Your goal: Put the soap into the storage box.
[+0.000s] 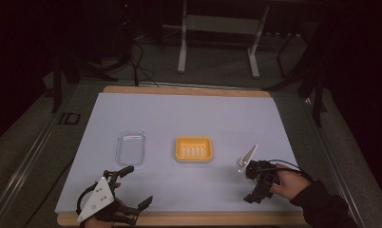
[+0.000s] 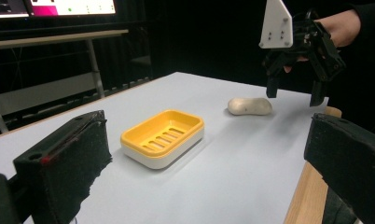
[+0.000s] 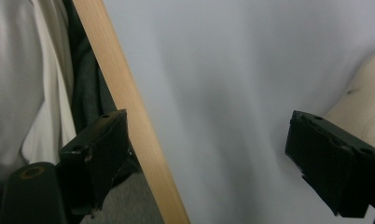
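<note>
One soap (image 2: 249, 106) lies just below the right gripper (image 2: 292, 93), one yellow dish (image 1: 194, 149) sits between the two grippers, and one clear lid (image 1: 130, 147) rests just ahead of the left gripper (image 1: 135, 186).

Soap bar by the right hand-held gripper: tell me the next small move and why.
Probably shift the right hand-held gripper over the soap bar and lower its open jaws around it. The soap lies bare on the table, just beside that gripper, untouched, while the yellow soap dish sits empty.
</note>
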Motion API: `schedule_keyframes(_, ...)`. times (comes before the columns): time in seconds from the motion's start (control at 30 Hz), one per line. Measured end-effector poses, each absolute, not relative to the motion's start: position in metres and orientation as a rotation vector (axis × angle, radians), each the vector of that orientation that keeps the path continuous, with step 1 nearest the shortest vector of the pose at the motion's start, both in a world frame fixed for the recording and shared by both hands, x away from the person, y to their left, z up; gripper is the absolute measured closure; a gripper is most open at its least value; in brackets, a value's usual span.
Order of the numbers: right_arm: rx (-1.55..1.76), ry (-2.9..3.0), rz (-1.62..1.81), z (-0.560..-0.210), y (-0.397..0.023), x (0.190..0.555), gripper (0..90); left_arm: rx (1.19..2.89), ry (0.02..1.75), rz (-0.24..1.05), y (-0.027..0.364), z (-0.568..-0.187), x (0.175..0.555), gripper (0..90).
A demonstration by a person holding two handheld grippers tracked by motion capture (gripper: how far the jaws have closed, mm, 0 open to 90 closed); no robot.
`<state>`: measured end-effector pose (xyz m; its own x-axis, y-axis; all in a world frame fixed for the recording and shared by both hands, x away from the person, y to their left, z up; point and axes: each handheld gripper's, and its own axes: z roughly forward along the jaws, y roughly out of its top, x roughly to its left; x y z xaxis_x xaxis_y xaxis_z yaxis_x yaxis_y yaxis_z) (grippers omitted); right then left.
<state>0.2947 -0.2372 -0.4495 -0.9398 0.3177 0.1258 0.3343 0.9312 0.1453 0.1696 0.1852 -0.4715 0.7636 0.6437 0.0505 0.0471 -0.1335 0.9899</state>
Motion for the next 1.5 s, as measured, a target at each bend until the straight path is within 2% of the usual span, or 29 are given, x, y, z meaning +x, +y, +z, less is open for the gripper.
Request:
schedule_keyframes(0.5, -0.538, -2.961, -0.007, -0.454, -0.227, 0.303, 13.4, 1.649, 0.555, 0.567, 0.185, -0.471, 0.169, 0.3)
schedule_keyframes(0.97, -0.825, -2.927, 0.116, -0.448, -0.242, 0.319, 13.5, 1.661, 0.560, 0.570, 0.184, -0.472, 0.170, 0.3)
schedule_keyframes(1.5, -1.024, -2.940, 0.006, -0.451, -0.256, 0.339, 13.6, 1.658, 0.563, 0.564, 0.184, -0.473, 0.170, 0.4)
